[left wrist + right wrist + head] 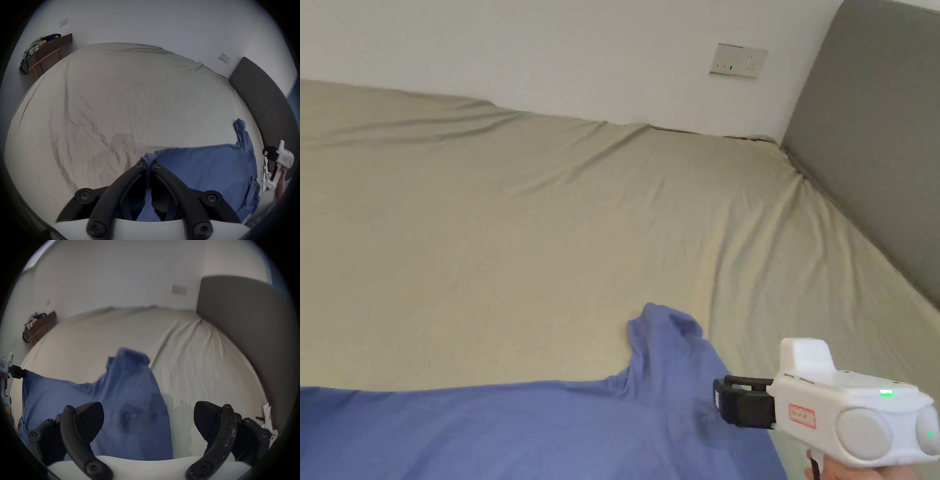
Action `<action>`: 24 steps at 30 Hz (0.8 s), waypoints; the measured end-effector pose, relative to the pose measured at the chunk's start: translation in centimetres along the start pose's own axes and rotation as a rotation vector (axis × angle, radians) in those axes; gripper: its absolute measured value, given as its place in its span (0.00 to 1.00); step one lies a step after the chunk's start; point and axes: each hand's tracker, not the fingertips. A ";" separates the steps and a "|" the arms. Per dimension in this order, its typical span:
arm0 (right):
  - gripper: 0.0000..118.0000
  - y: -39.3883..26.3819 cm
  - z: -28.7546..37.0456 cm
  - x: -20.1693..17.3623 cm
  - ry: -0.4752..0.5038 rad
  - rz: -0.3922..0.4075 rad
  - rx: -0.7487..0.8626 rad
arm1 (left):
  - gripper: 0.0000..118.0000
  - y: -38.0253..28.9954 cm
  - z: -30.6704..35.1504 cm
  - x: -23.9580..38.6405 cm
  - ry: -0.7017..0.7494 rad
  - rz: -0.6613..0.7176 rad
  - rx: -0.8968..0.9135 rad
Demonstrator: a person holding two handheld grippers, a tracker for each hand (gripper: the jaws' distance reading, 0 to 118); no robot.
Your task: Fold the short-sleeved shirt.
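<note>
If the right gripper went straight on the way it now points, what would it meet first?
Probably the blue shirt: the open right gripper points across it toward the raised sleeve, with the bed sheet beyond. Depth is unclear, so it might pass just above the cloth.

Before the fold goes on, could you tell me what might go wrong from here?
1. Only the left gripper pinches the shirt; pulling may drag it skewed.
2. The right gripper hangs open over it and may catch two layers.
3. The sleeve lies crumpled and may fold in creased.
</note>
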 end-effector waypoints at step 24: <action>0.05 3.0 -5.8 -1.1 0.019 0.034 -0.137 | 0.03 0.0 -1.1 -0.3 0.004 0.016 -0.014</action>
